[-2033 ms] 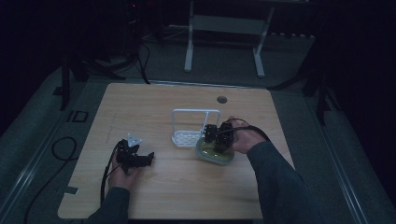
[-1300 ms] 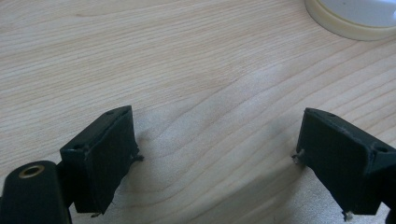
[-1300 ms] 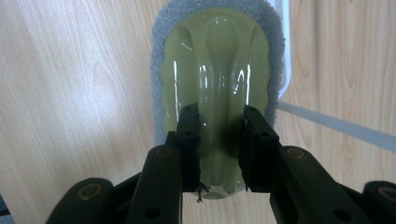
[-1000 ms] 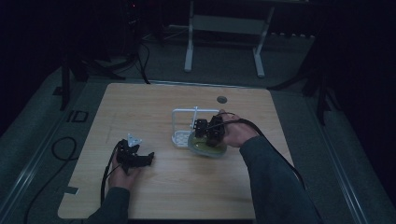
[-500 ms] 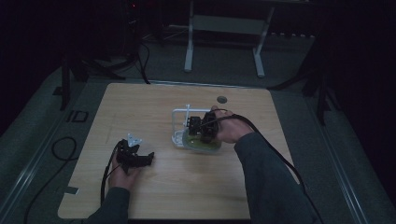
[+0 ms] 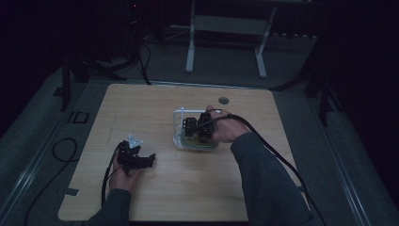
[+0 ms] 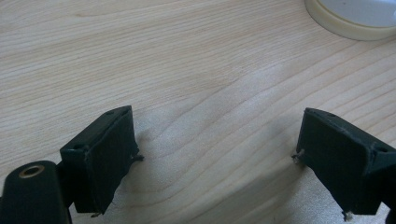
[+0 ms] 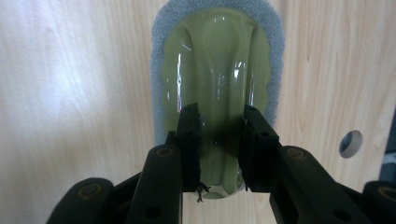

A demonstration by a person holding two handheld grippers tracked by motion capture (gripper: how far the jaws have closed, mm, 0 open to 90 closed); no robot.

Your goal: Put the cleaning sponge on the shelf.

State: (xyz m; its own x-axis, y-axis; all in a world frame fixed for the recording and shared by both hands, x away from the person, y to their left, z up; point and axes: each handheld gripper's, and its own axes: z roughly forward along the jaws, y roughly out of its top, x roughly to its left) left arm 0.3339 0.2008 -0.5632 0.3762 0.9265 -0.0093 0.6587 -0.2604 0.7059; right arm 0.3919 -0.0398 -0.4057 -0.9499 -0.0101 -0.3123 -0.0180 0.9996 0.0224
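Gripping green lid [image 8: 215, 93] — right tool [image 8: 219, 154] clamped mid-ridge, table edges far.

We can't tell what the white rack [image 6: 181, 123] holds, too dark; pale round rim [image 7: 348, 21] cut off at top edge

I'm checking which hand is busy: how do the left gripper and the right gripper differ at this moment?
The left gripper stands wide open over bare wooden table with nothing between its jaws; the right gripper is closed narrower on a glossy olive-green dish. In the high view the left sits near the person, the right farther out by a clear container. Both have black jaws.
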